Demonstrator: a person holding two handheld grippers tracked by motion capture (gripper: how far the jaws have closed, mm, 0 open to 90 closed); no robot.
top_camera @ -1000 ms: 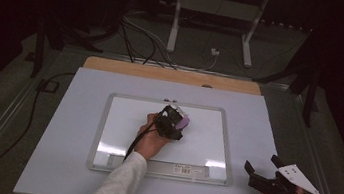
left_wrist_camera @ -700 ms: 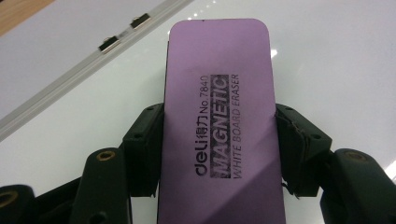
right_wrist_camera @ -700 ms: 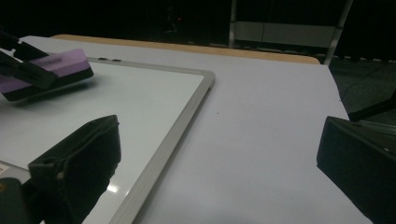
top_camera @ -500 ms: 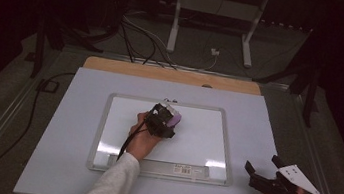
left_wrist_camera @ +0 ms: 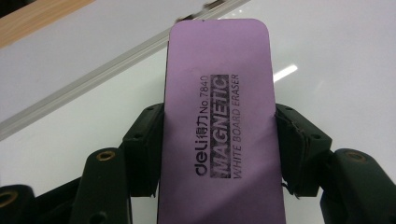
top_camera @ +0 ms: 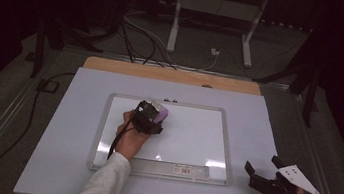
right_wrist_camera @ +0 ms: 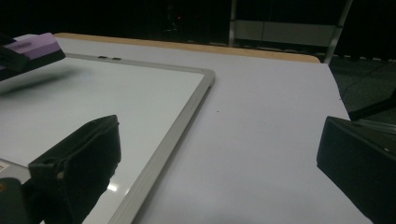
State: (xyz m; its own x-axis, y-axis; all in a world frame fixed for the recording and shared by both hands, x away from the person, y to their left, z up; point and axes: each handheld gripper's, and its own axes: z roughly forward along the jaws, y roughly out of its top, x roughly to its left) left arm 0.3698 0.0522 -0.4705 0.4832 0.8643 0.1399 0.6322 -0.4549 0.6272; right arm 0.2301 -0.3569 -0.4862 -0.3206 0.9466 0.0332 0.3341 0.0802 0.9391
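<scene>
Left gripper (left_wrist_camera: 219, 154) clamps purple eraser (left_wrist_camera: 219, 116) (over whiteboard (top_camera: 189, 139)).

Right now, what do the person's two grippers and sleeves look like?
Both are black two-jaw grippers. The left gripper trails a black cable back along a light grey sleeve. The right gripper carries a pale grey three-cornered plate dotted with small holes; its jaws are blocky, with square black pads, and a light cuff shows below.
</scene>
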